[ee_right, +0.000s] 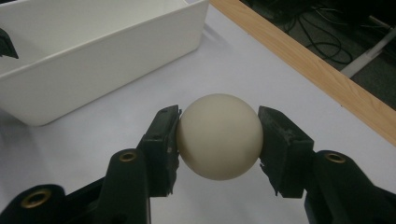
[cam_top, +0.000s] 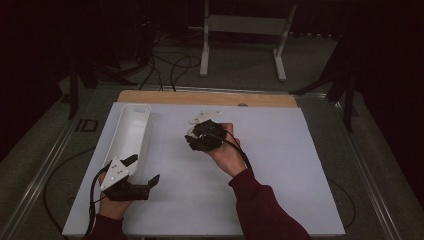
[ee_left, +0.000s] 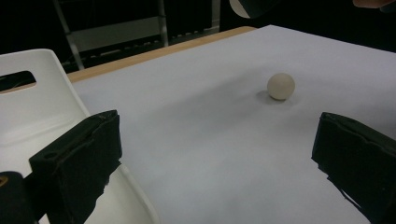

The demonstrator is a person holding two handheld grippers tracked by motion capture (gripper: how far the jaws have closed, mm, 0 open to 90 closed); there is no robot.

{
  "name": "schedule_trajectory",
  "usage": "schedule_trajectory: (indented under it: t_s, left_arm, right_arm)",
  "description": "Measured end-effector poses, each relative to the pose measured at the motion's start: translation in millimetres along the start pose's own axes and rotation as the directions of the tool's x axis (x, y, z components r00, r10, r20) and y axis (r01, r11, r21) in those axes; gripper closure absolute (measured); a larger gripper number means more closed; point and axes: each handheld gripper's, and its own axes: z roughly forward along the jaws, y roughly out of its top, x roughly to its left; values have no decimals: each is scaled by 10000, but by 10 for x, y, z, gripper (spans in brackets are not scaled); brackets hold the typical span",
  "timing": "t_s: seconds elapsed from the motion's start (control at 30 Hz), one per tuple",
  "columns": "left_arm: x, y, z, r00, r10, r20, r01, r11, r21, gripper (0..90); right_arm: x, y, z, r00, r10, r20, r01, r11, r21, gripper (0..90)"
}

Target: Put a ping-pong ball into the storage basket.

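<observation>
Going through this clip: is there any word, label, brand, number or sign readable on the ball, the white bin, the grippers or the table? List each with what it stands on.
None: no readable text in these pictures.
The cream ball held in the right gripper is plain.
The white bin carries no label.
The left gripper, jaws apart, bears no marking.
The white table sheet is blank.

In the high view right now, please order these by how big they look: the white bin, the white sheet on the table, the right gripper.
1. white sheet, by far the largest.
2. white bin, long and narrow.
3. right gripper, smallest, though partly wrapped by the hand, so its full outline is unsure.
</observation>
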Motion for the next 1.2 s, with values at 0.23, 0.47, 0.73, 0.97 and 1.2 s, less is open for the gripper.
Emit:
schedule_trajectory:
  t_s: [0.23,0.47,0.73,0.97,1.2]
  left_arm:
    - [1,-1,0,10000,10,8,-10,10000,-8,21]
    - [1,-1,0,10000,11,8,-11,10000,-13,21]
    - [0,-1,1,10000,21,-7,-21,10000,2,21]
    - [-1,-1,1,10000,25,-25,-25,10000,9,21]
    - [-2,-1,2,10000,33,-38,-33,10000,16,23]
  right_arm:
    - [20,21,30,9999,-7,-166,5,10000,-91,501]
    - [27,35,55,9997,-59,-232,56,9999,-136,501]
    - [52,48,75,9996,-54,-267,50,9998,-175,501]
    - [75,64,103,9996,-160,-242,156,9997,-178,501]
    - [89,73,130,9994,-189,-293,183,9996,-222,501]
